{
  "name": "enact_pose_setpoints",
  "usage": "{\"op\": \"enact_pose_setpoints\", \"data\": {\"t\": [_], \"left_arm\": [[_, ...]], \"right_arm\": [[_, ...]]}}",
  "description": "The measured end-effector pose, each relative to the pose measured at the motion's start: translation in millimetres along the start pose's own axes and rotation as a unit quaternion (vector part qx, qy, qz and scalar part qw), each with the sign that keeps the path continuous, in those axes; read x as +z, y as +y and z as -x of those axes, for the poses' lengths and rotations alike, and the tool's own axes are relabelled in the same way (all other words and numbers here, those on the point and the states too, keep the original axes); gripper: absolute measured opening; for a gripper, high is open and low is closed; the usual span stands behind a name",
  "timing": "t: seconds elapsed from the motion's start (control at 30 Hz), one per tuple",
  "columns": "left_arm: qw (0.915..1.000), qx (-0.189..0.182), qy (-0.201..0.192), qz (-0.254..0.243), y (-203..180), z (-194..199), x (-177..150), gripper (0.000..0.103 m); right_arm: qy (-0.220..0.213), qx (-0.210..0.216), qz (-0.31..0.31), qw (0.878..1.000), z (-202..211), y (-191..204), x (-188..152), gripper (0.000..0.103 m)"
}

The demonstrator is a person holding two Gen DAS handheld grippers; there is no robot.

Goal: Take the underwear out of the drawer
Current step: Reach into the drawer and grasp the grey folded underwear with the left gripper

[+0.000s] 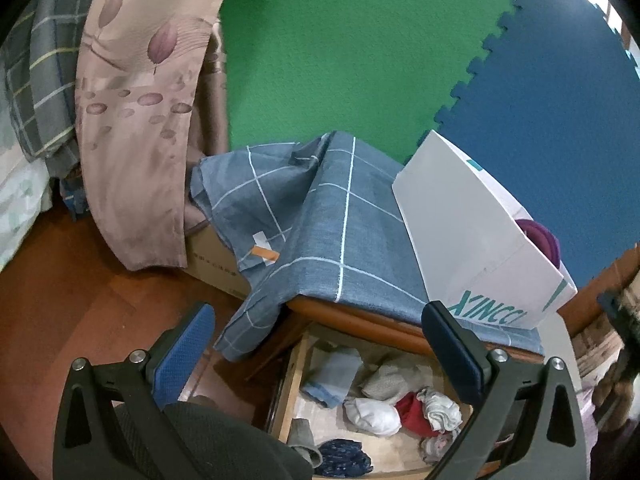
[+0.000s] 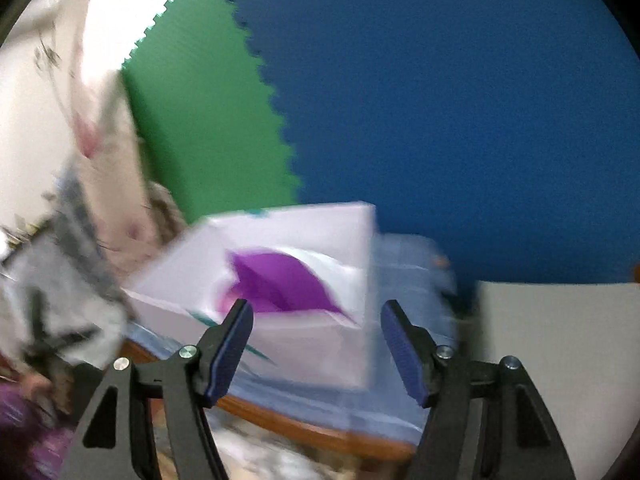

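The wooden drawer (image 1: 293,384) stands pulled out under the cabinet top. Several small garments lie in it: a white bundle (image 1: 372,416), a red piece (image 1: 412,412), a folded blue piece (image 1: 336,376) and a dark patterned one (image 1: 344,458). My left gripper (image 1: 320,312) hangs above the drawer, open wide and holding nothing. My right gripper (image 2: 316,306) is open and empty in a motion-blurred view, in front of the white box (image 2: 312,344). A purple garment (image 2: 288,284) lies inside that box.
A blue checked cloth (image 1: 320,220) covers the cabinet top, and the white box (image 1: 472,240) stands on it. Green and blue foam mats (image 1: 360,60) line the wall behind. A beige floral curtain (image 1: 136,120) hangs at the left over the wooden floor (image 1: 80,300).
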State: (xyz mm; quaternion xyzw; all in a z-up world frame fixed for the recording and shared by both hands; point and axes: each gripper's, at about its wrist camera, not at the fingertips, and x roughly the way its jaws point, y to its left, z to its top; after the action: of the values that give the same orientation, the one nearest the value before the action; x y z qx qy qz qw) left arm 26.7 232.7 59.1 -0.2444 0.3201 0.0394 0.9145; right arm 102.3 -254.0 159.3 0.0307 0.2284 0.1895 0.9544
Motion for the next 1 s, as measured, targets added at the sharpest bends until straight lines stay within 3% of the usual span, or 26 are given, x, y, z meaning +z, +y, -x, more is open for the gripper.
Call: {"op": "enact_pose_setpoints", "data": {"t": [0.1,0.2,0.3,0.37,0.43,0.53,0.63,0.77,0.9,1.0], "left_arm": [[0.9999,0.003,0.005,-0.016,-6,-2,-1,0.102],[0.9994,0.006,0.008,-0.034,-13,-2,-2,0.102],[0.9984,0.009,0.012,-0.055,-25,-1,-7,0.102],[0.9976,-0.007,0.024,-0.064,-38,-3,-20,0.102],[0.9939,-0.033,0.059,-0.087,-62,-11,-42,0.102],[0.9819,-0.064,0.128,-0.124,-102,-31,-77,0.102],[0.9654,-0.114,0.204,-0.115,-140,-59,-113,0.102],[0.9530,-0.124,0.255,-0.108,-176,-94,-140,0.102],[0.9513,-0.104,0.269,-0.109,-191,-129,-156,0.102],[0.9554,-0.090,0.274,-0.065,-186,-152,-159,0.102]], "right_arm": [[0.010,-0.097,0.026,0.995,10,-18,-41,0.068],[0.011,-0.129,-0.011,0.991,19,-36,-63,0.068],[-0.043,-0.164,-0.063,0.984,48,-52,-69,0.070],[-0.063,-0.181,-0.092,0.977,59,-59,-75,0.083],[-0.067,-0.196,-0.108,0.972,65,-62,-80,0.084],[-0.093,-0.206,-0.095,0.970,79,-56,-86,0.084],[-0.104,-0.213,-0.083,0.968,87,-52,-87,0.084],[-0.097,-0.203,-0.091,0.970,91,-57,-87,0.085],[-0.088,-0.179,-0.108,0.974,89,-65,-89,0.085],[-0.080,-0.168,-0.119,0.975,88,-70,-91,0.085]]}}
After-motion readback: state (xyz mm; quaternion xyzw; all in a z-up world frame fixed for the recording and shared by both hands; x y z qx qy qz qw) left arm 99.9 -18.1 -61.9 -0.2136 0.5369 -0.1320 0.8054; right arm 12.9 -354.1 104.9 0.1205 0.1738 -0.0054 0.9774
